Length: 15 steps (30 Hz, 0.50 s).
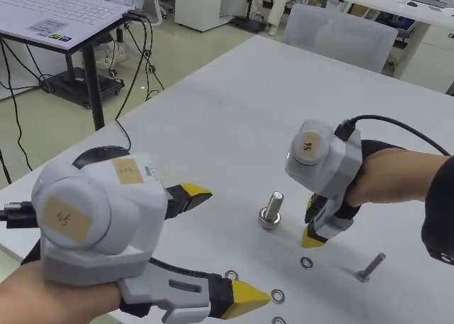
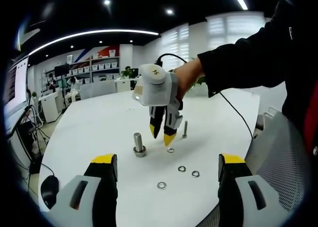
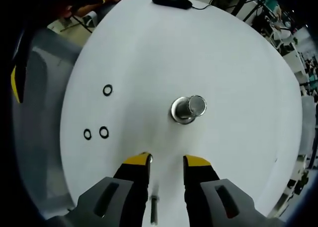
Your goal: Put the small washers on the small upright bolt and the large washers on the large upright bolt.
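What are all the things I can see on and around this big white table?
Table: one, white, under everything.
Large bolt: one, silver, upright in the middle of the table.
Small bolt: one, silver, upright beside the right gripper.
Washers: four loose, silver, flat on the table near the bolts.
Mouse: one, black, at the table's edge.
Laptop: one, silvery, on a separate desk.
Cables: several, black, hanging below the laptop.
Chair: one, grey, at the table's far side.
Left gripper: one, grey with yellow tips, open, at the near edge.
Right gripper: one, grey with yellow tips, open, pointing down by a washer.
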Available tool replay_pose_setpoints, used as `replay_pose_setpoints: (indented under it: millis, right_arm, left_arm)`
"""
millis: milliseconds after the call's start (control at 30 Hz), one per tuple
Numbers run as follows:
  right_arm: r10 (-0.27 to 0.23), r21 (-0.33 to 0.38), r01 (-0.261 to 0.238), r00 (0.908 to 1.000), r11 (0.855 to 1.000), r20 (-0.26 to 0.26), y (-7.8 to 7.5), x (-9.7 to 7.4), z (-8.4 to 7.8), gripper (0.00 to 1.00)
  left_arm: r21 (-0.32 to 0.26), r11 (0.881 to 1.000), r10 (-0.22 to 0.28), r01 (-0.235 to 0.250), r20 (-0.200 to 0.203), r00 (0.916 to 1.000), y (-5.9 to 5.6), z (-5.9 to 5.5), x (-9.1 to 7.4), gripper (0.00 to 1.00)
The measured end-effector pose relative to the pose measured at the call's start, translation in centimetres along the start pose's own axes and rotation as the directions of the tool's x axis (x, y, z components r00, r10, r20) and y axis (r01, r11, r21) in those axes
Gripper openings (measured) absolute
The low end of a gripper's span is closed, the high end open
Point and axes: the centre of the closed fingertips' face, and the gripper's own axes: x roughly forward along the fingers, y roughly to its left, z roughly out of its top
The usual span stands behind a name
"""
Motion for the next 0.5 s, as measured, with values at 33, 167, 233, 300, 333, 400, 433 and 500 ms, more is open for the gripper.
replay_pose_setpoints:
  millis: [33, 167, 233, 300, 333, 400, 433, 500]
  right_arm:
    - [0.001, 0.0, -0.001, 1.0, 1.0, 0.0, 0.2, 0.0, 0.0, 0.27]
    - [0.007, -0.004, -0.007, 1.0, 1.0, 0.006, 1.8, -0.1, -0.1, 0.27]
    - [0.01, -0.005, -0.01, 0.9999, 1.0, 0.011, 2.3, -0.2, 0.0, 0.27]
    - [0.015, -0.009, -0.015, 0.9998, 1.0, 0.017, 3.0, -0.2, 0.1, 0.27]
    - [0.017, -0.01, -0.017, 0.9997, 1.0, 0.018, 3.3, -0.1, 0.2, 0.27]
    - [0.02, -0.015, -0.02, 0.9996, 1.0, 0.02, 3.9, -0.1, 0.4, 0.27]
    - [0.023, -0.018, -0.022, 0.9995, 1.0, 0.021, 4.3, -0.1, 0.5, 0.27]
    - [0.028, -0.019, -0.028, 0.9992, 0.999, 0.027, 5.0, -0.1, 0.8, 0.27]
  left_arm:
    - [0.001, 1.0, 0.0, 0.0, 0.0, 1.0, 0.0, 0.0, 0.0, 0.83]
    - [0.006, 1.0, -0.005, 0.005, -0.003, 1.0, 0.0, -0.1, 0.0, 0.83]
    - [0.008, 1.0, -0.007, 0.007, -0.003, 1.0, -0.1, -0.1, 0.0, 0.83]
    - [0.011, 1.0, -0.01, 0.01, -0.004, 0.9999, -0.1, -0.1, 0.0, 0.83]
    - [0.013, 1.0, -0.01, 0.011, -0.005, 0.9999, -0.1, -0.1, 0.0, 0.83]
    - [0.015, 1.0, -0.013, 0.013, -0.004, 0.9999, -0.1, -0.1, -0.1, 0.83]
    - [0.017, 1.0, -0.013, 0.013, -0.004, 0.9999, -0.1, -0.1, -0.1, 0.83]
    - [0.017, 1.0, -0.015, 0.015, -0.003, 0.9999, -0.1, -0.1, -0.1, 0.83]
